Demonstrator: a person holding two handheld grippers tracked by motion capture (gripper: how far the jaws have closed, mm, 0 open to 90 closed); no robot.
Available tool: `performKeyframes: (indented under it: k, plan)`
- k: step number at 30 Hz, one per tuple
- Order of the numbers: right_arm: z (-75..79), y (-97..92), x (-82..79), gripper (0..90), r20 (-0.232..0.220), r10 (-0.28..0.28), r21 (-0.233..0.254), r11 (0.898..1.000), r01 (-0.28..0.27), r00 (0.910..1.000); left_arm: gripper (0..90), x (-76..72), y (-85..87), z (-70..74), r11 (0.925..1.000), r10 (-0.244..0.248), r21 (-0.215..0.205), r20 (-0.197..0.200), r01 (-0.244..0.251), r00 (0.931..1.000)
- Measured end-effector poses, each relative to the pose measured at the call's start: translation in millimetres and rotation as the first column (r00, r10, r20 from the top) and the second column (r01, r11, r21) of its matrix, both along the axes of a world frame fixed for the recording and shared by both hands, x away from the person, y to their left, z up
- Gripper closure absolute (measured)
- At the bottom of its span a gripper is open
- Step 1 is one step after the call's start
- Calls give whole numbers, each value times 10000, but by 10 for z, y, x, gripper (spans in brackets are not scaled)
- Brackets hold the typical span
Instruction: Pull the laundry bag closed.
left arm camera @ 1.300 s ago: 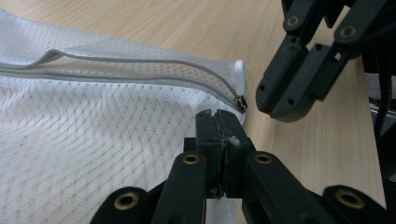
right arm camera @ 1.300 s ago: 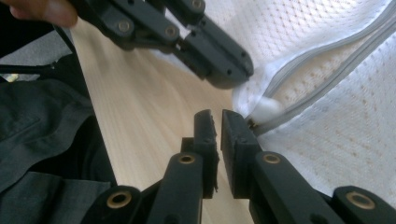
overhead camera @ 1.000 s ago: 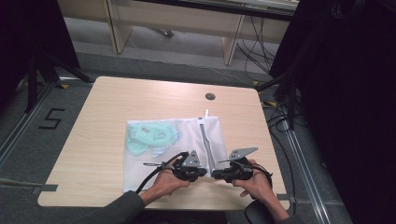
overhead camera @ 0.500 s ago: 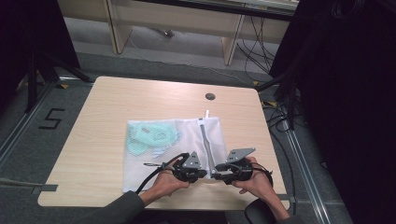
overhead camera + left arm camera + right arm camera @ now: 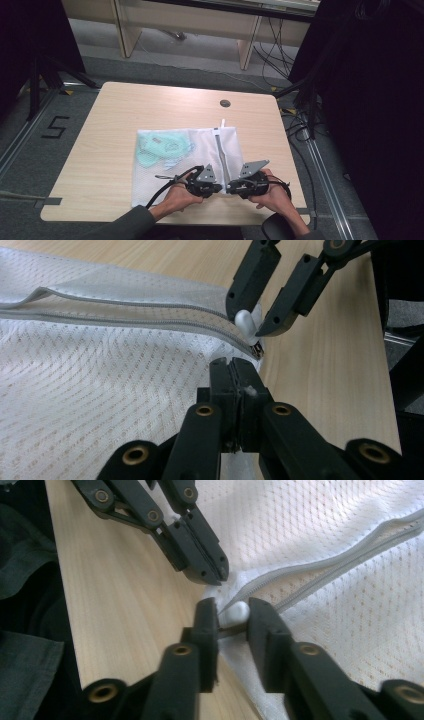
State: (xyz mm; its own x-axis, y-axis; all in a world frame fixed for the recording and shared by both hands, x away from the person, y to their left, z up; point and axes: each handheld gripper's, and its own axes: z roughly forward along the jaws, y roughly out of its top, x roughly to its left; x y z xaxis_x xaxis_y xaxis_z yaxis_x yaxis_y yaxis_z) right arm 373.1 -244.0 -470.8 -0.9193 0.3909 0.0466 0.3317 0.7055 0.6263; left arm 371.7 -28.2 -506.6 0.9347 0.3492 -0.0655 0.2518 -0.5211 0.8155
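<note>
We're working the near edge of the white mesh laundry bag (image 5: 165, 180) lying flat on the table (image 5: 120, 110). Our left gripper (image 5: 235, 367) is clamping the mesh right by the zipper's end. Our right gripper (image 5: 232, 612) has just been closing around the white zipper pull (image 5: 236, 612), jaws slightly apart, not quite pinching.

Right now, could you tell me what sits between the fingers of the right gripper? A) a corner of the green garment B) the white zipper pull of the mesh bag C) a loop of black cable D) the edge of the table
B: in the right gripper view the small white zipper pull sits between the right gripper fingers at the near end of the mesh bag zipper.
</note>
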Motion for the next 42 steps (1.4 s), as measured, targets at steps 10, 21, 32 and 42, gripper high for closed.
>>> performKeyframes:
  k: [10,21,32,42]
  plan:
    - [14,2,-11,862,-220,353,-63,9994,-354,9991,883,10,8,-6,9997,-198,162,73,197,9998]
    - [53,-36,9,863,-231,24,421,9991,-14,9997,709,-59,-40,-52,9981,-439,423,-11,439,9990]
    - [94,-43,12,863,-531,-435,829,9954,478,9976,691,-171,-129,-44,9957,-498,838,1284,392,9905]
    - [95,-33,7,863,-729,-587,910,9937,652,9956,831,-197,-158,-42,9921,-607,1188,1833,392,9812]
